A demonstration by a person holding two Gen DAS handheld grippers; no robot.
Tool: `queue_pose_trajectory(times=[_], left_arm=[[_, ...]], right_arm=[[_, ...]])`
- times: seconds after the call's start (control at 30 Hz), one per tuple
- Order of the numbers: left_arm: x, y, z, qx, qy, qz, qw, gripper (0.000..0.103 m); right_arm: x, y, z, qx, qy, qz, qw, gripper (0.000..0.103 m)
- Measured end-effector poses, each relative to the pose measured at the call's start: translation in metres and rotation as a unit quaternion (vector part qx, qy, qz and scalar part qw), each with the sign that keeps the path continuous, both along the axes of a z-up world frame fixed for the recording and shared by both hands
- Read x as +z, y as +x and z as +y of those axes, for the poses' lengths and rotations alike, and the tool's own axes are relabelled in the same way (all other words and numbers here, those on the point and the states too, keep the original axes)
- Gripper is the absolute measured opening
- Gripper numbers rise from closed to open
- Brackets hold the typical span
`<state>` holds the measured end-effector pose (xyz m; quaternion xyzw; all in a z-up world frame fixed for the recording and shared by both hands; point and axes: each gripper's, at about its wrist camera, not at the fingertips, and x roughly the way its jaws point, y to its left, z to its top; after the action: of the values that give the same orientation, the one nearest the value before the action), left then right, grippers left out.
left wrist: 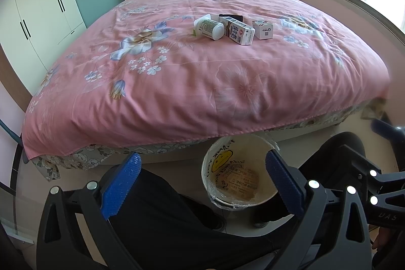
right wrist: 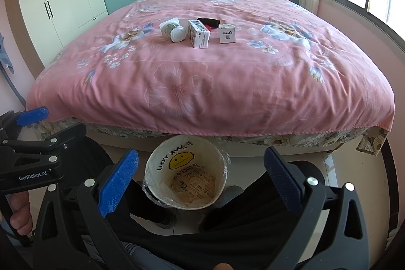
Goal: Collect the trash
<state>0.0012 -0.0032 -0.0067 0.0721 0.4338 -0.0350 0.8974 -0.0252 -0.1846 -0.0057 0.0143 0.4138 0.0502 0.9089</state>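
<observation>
Left wrist view: left claw [left wrist: 202, 184] spread wide, empty, low near the floor. Right claw [right wrist: 201, 181] likewise wide and empty. Lined bin [right wrist: 186, 173] on the floor at the bed's foot, between the person's legs. On the pink bedspread [right wrist: 215, 92], grouped mid-bed: white bottle [right wrist: 173, 30] lying down, milk carton [right wrist: 198, 36], small white box [right wrist: 227, 33], dark object [right wrist: 208, 21] behind them.

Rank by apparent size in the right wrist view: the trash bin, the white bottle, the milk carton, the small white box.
1. trash bin, clearly largest, though also nearest the camera.
2. milk carton and white bottle look alike; no ranking.
3. small white box, smallest.
</observation>
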Motion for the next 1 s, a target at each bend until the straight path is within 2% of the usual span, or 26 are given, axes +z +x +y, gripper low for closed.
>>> queue_pose_trajectory(times=[1.0], left_arm=[[-0.0002,0.0007,0.0004,0.001,0.000,0.001,1.0000,0.100]], right_arm=[[-0.0025,0.0005,0.0003,0.000,0.000,-0.001,1.000,0.097]])
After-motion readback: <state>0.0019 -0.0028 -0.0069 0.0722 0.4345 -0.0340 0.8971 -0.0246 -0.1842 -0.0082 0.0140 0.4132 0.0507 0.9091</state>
